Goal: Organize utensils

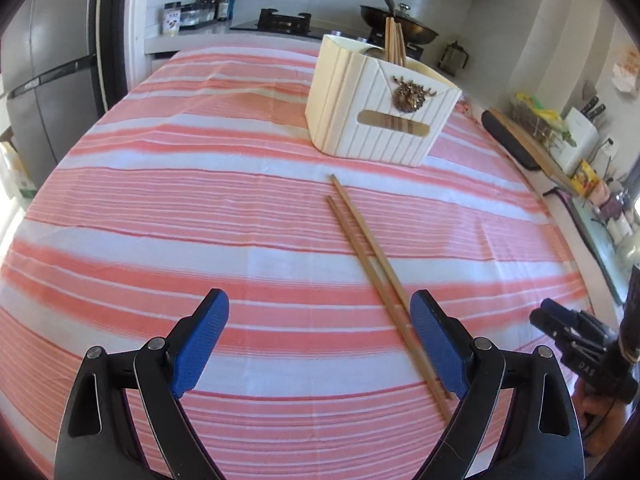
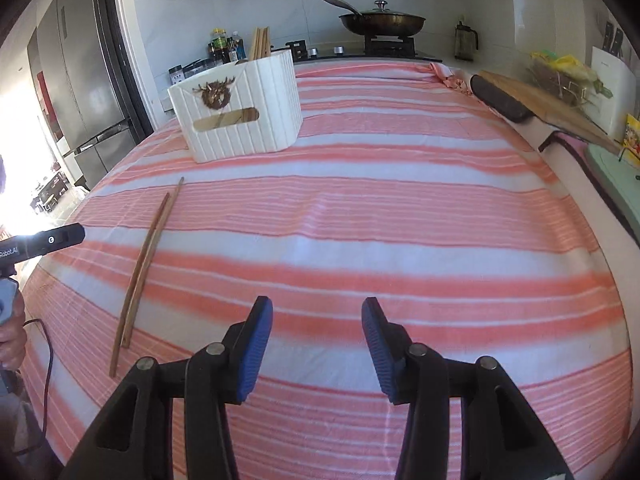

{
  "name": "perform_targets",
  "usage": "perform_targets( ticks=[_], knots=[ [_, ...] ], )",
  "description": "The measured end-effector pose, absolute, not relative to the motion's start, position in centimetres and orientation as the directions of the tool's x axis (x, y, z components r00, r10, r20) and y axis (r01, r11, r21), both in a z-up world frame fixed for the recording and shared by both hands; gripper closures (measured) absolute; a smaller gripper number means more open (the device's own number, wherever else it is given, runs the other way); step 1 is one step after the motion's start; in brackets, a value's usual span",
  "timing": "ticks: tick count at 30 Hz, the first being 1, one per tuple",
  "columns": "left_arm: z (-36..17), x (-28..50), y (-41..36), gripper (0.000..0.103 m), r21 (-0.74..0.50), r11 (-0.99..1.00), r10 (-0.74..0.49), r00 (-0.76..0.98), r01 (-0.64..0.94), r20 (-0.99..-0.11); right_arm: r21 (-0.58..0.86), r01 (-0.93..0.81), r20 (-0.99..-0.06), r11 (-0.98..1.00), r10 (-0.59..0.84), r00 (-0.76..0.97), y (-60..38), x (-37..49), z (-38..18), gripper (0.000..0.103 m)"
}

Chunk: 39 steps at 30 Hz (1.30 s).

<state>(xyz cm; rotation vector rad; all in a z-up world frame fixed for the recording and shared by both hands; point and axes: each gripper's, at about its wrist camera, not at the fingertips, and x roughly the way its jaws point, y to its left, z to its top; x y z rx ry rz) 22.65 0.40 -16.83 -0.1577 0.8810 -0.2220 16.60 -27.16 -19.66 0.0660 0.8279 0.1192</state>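
The left gripper (image 1: pixel 320 344) hangs low over the striped cloth (image 1: pixel 160 200) with its jaws spread wide and nothing gripped; the pair of chopsticks (image 1: pixel 372 264) lies loose on the cloth, its near ends just inside the right-hand pad, likely lined up for a pick. Beyond them stands the white holder (image 1: pixel 376 120), already keeping several chopsticks upright. The right gripper (image 2: pixel 317 344), about half open and empty, hovers over bare cloth, well apart from the pair.
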Motion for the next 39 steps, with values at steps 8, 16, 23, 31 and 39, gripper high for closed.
perform_targets(
  ticks=[8, 16, 23, 31, 39],
  knots=[
    [-18.2, 21.3, -0.7, 0.01, -0.214, 0.972, -0.23, 0.598, 0.099, -0.768, 0.097, -0.092, -0.732, 0.991, 0.133, 0.668, -25.8, 15.3, -20.5, 0.056],
    [-18.9, 21.2, -1.0, 0.01, -0.119, 0.991, -0.129, 0.612, 0.056, -0.781, 0.138, -0.066, -0.742, 0.988, 0.148, 0.653, -26.6, 15.7, -21.0, 0.056],
    [-19.6, 21.3, -1.3, 0.01, -0.083, 0.995, -0.102, 0.601, 0.059, -0.793, 0.127, -0.065, -0.748, 0.99, 0.138, 0.65, -26.4, 15.8, -21.1, 0.056],
    [-19.6, 21.2, 1.2, 0.01, -0.14, 0.99, -0.117, 0.597, 0.007, -0.794, 0.032, -0.097, -0.768, 0.995, 0.086, 0.634, -24.0, 16.4, -20.4, 0.056],
    [-19.3, 20.6, 3.8, 0.01, -0.198, 0.978, -0.119, 0.609, -0.064, -0.784, 0.162, -0.384, -0.772, 0.909, 0.359, 0.524, -15.9, 20.3, -18.5, 0.086]
  ],
)
